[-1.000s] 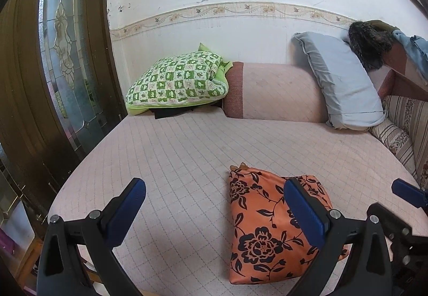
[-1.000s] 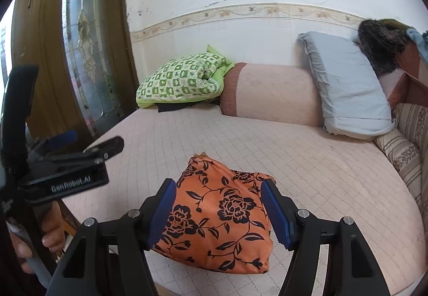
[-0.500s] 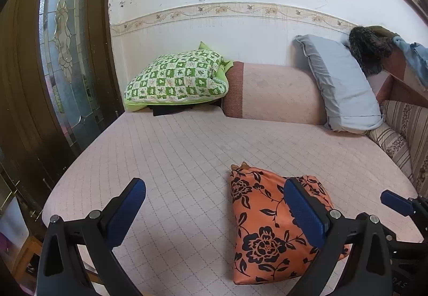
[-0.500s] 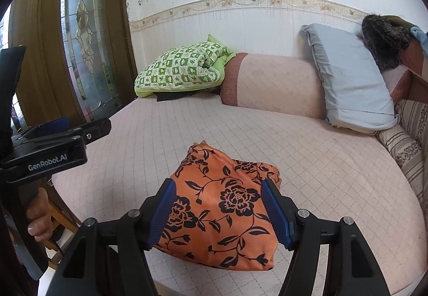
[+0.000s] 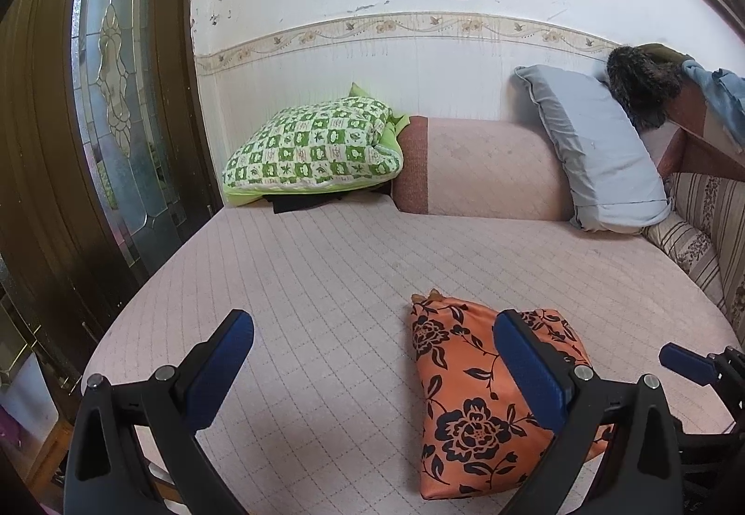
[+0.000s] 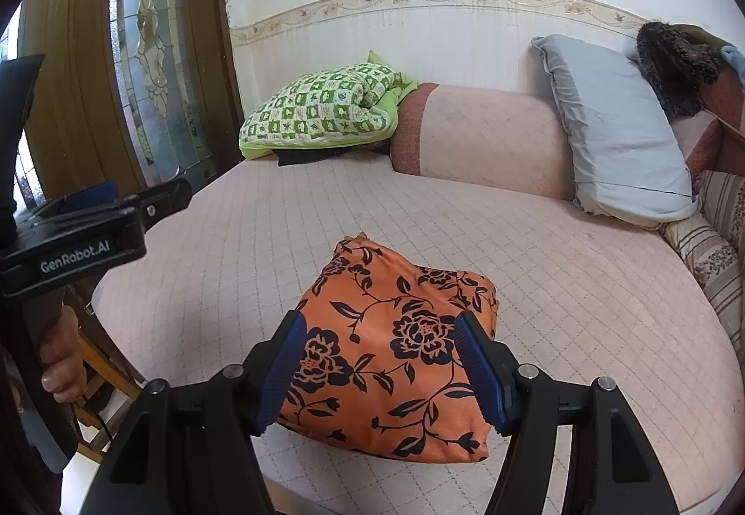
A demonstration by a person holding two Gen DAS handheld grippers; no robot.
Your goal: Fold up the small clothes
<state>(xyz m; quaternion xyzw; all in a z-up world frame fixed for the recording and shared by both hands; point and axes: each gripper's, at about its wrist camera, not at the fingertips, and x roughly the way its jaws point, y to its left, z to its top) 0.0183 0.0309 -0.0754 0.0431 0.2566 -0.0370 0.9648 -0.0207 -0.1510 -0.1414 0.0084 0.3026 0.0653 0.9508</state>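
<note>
Presently, item one: right gripper, blue ribbed jaws spread wide and holding nothing, hovering above the near end of the bundle. Item two: left gripper, jaws likewise wide and empty, poised over bare cover to the left of the bundle; its right pad overlaps the cloth in the left wrist view, but contact cannot be confirmed.

Item three: orange satin-like garment with black floral print, lying folded into a compact, puffy rectangle near the front edge of the bed, one small corner poking up at its far end. Judged as a finished or nearly finished fold; the open jaws suggest it has been let go.

Item four: bed with pale pink quilted cover, broad, rounded at the near edge, serving as the folding surface.

Far side, left to right: green-and-white checked folded quilt over a dark item; pink cylindrical bolster; grey-blue pillow leaning against the wooden headboard; dark furry garment draped on top.

Room: white wall with floral border strip, wooden door with leaded glass panel at left.
</note>
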